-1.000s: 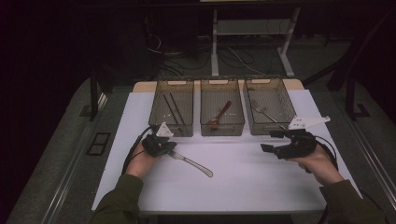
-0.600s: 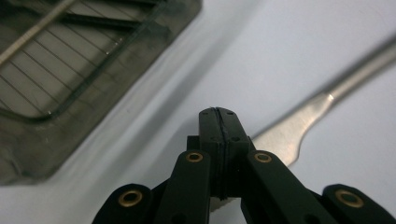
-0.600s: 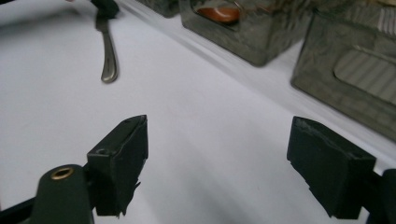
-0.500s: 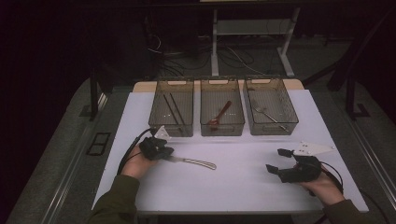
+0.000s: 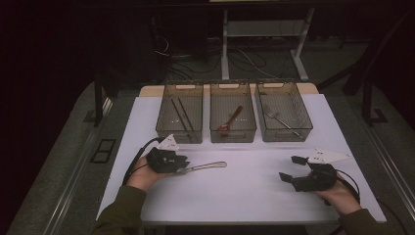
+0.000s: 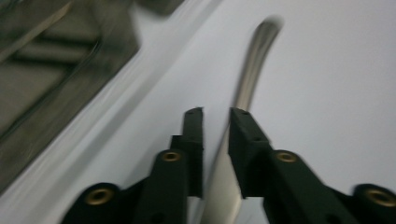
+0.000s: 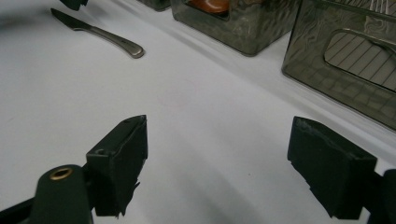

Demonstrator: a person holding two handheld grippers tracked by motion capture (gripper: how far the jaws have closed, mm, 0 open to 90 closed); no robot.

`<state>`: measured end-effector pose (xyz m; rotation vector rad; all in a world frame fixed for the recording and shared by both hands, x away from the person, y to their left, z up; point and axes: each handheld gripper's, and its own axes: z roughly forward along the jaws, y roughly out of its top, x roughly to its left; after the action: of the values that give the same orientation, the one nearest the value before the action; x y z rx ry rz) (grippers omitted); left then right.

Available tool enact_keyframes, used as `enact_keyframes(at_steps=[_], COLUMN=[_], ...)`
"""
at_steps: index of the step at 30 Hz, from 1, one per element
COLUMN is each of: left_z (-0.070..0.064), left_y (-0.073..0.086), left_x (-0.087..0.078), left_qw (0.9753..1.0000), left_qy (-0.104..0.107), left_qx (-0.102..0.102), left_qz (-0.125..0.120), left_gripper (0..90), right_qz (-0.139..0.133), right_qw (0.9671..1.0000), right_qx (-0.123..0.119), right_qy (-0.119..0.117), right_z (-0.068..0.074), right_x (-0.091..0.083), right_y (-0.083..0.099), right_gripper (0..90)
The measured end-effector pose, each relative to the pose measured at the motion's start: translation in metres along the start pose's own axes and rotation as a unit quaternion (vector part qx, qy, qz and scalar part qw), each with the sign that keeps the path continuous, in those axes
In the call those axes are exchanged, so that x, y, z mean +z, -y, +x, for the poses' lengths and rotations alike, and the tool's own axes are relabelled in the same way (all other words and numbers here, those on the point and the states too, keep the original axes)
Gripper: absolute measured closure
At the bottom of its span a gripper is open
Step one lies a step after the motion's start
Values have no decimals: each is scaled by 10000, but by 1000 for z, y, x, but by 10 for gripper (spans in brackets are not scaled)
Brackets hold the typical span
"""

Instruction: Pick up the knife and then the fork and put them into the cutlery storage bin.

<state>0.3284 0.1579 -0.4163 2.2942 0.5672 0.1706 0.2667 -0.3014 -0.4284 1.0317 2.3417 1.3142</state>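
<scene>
A metal table knife (image 5: 208, 166) lies level just over the white table top, pointing right. My left gripper (image 5: 183, 165) is shut on its blade end, in front of the left bin. In the left gripper view the knife (image 6: 254, 65) runs up and away between the two black jaws of the left gripper (image 6: 215, 114), which press close on it. My right gripper (image 5: 289, 168) rests near the front right of the table, open, nothing between its fingers. From the right gripper view the knife (image 7: 100, 32) shows far off at upper left, beyond the wide-open right gripper (image 7: 219, 130).
Three clear bins stand in a row at the back of the white table (image 5: 244, 196): the left bin (image 5: 164, 128) holds chopsticks, the middle bin (image 5: 215, 134) a reddish spoon (image 5: 230, 120), the right bin (image 5: 306, 128) a fork (image 5: 279, 117). Dark floor and cables lie beyond.
My right gripper has drawn back from near the right bin toward the table's front edge. The left gripper has swung the knife from a slant to nearly level.
</scene>
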Motion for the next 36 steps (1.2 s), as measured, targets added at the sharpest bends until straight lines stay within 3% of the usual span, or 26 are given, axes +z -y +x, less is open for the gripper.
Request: enact_keyframes(at_steps=[2,5,11,18,21,28,32,36], left_z=[-4,-6,-1,1,2,0,-2,-5], left_y=[-5,-6,-1,1,2,0,-3,-8], left_x=[8,22,38,39,39,39,34,30], left_qw=[9999,9992,9985,9976,9977,9974,9975,9968], left_qy=[42,-20,188,323,383,329,389,448], left_qx=[148,336,374,541,503,573,564,651], left_qz=[-21,215,341,296,235,271,197,153], left_gripper=[679,679,701,771,791,794,794,795], right_qz=[-15,-21,-13,-20,-19,295,262,444], right_qw=[10000,10000,10000,10000,9999,9978,9973,9953], right_qx=[14,5,-4,-14,-9,171,90,-235], right_qy=[-1,-19,-44,-69,-106,-563,-683,-824], right_z=[-1,-1,-1,-1,-1,-5,-5,2], right_x=[0,0,-1,0,0,4,8,10], right_y=[0,0,0,0,0,-2,-5,-13], right_gripper=[191,191,191,191,191,148,134,140])
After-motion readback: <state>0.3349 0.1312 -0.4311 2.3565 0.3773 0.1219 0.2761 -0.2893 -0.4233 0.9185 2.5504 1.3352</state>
